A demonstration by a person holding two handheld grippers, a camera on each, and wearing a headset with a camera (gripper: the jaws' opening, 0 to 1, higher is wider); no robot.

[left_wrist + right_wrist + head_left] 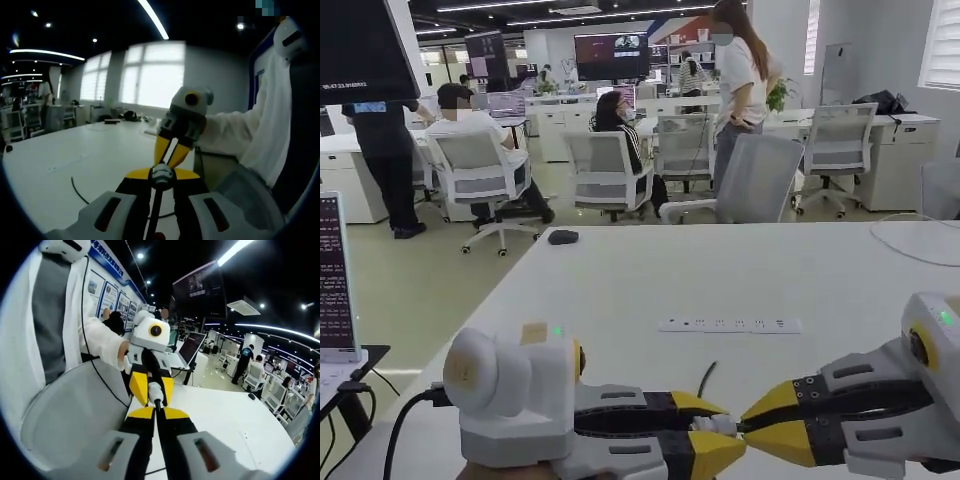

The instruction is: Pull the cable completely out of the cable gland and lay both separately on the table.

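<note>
In the head view my two grippers meet tip to tip low over the white table (620, 290). The left gripper (715, 426) comes from the lower left and is shut on the small white-grey cable gland (724, 424). From the right, the right gripper (752, 420) is shut on the thin black cable just beside the gland. The cable's loose end (705, 378) trails on the table behind them. The left gripper view has the gland (161, 174) between its yellow tips and the right gripper (169, 152) just ahead. In the right gripper view the cable (158, 404) runs from my jaws to the gland (154, 389).
A white power strip (730, 325) lies mid-table and a small dark object (562, 237) sits near the far left edge. A white cord (910, 248) loops at the right. A screen (335, 280) stands left of the table. Office chairs and people are beyond.
</note>
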